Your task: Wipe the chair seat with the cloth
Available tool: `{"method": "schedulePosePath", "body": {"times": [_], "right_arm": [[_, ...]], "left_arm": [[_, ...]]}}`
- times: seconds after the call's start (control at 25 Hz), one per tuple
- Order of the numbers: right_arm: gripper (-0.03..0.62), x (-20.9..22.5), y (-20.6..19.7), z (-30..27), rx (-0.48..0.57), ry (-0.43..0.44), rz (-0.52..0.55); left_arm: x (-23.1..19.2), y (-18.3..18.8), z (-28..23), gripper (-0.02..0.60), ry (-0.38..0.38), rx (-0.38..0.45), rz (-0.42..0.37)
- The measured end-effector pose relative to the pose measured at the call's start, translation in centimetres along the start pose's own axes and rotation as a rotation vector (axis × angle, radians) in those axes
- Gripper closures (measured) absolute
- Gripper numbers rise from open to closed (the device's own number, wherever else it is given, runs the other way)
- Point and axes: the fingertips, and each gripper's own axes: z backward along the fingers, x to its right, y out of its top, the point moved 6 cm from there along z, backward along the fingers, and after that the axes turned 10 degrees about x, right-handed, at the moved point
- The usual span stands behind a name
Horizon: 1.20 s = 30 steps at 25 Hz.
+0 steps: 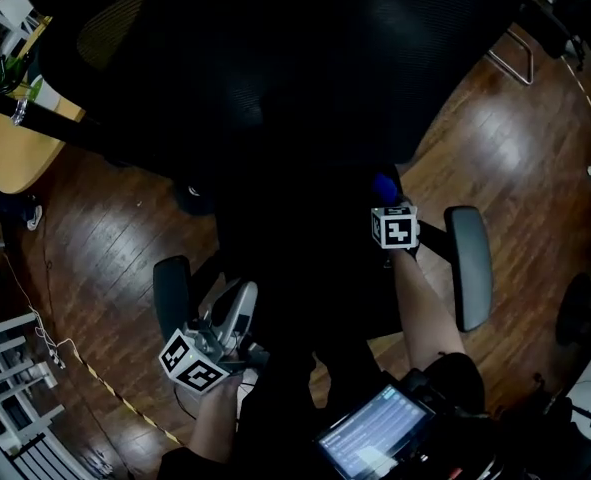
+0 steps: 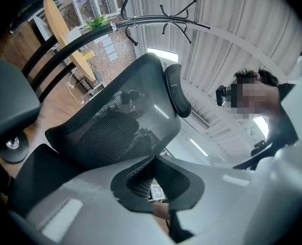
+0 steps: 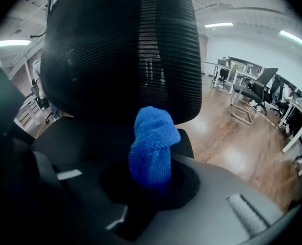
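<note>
The right gripper (image 1: 390,208) is clenched on the blue cloth (image 3: 153,147). In the right gripper view the cloth stands up out of the hollow between the jaws as a bunched roll at the frame's centre. In the head view it shows as a small blue patch right of centre, just above that gripper's marker cube, over the right part of the dark seat (image 1: 295,248). Whether it touches the seat cannot be told, since the seat is nearly black there. Behind the cloth, in the right gripper view, the black mesh backrest (image 3: 120,50) fills the upper centre.

The left gripper (image 1: 233,313) sits at the lower left of the head view, just right of an armrest (image 1: 172,293). In the left gripper view its jaw tips meet at lower centre with nothing gripped between them. Above them are the backrest and the headrest (image 2: 176,91).

The other armrest (image 1: 469,266) lies to the right of the right gripper. The chair stands on a wood floor (image 1: 515,148). A round table (image 1: 15,153) sits at the left edge, and a lit screen (image 1: 373,430) at the bottom.
</note>
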Motion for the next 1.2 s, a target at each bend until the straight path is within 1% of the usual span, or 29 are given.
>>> {"method": "schedulePosePath", "body": {"times": [0.24, 0.36, 0.4, 0.44, 0.52, 0.6, 0.76, 0.84, 0.92, 0.96, 1.04, 1.2], "right_arm": [[0.549, 0.6, -0.2, 0.2, -0.001, 0.014, -0.001], [0.551, -0.1, 0.0, 0.1, -0.031, 0.049, -0.075], [0.55, -0.9, 0.1, 0.0, -0.039, 0.066, -0.078], [0.551, -2.1, 0.4, -0.1, -0.045, 0.088, -0.057], [0.549, -5.9, 0.9, -0.5, -0.051, 0.152, 0.003], [0.55, -11.2, 1.3, -1.1, -0.047, 0.24, 0.027], [0.549, -23.7, 2.0, -1.6, -0.053, 0.44, 0.082], [0.549, -29.2, 1.4, -1.7, -0.067, 0.537, 0.103], [0.549, -33.3, 0.3, -1.9, -0.081, 0.601, 0.119], [0.549, -34.5, -0.3, -2.1, -0.083, 0.606, 0.129], [0.549, -35.4, -1.3, -2.4, -0.065, 0.593, 0.129], [0.55, -34.8, -1.4, -2.3, -0.061, 0.601, 0.11]], "left_arm": [[0.0, -0.3, 0.4, 0.589, 0.005, 0.001, -0.012], [-0.4, 0.4, 1.4, 0.589, 0.004, 0.012, -0.008], [-0.4, 0.6, 1.7, 0.589, 0.007, 0.021, -0.003], [-0.4, 0.7, 2.0, 0.589, 0.012, 0.033, 0.002], [-0.2, 1.0, 2.8, 0.589, 0.023, 0.059, 0.01], [-0.1, 1.5, 3.4, 0.589, 0.027, 0.075, 0.009], [0.0, 2.9, 4.7, 0.589, 0.031, 0.095, -0.013], [0.0, 3.3, 5.3, 0.589, 0.038, 0.113, -0.019], [-0.1, 3.4, 5.7, 0.589, 0.042, 0.129, -0.017], [-0.2, 3.4, 5.8, 0.589, 0.04, 0.132, -0.015], [-0.1, 3.3, 6.0, 0.589, 0.034, 0.129, -0.011], [-0.2, 3.1, 6.4, 0.589, 0.034, 0.12, -0.005]]}}
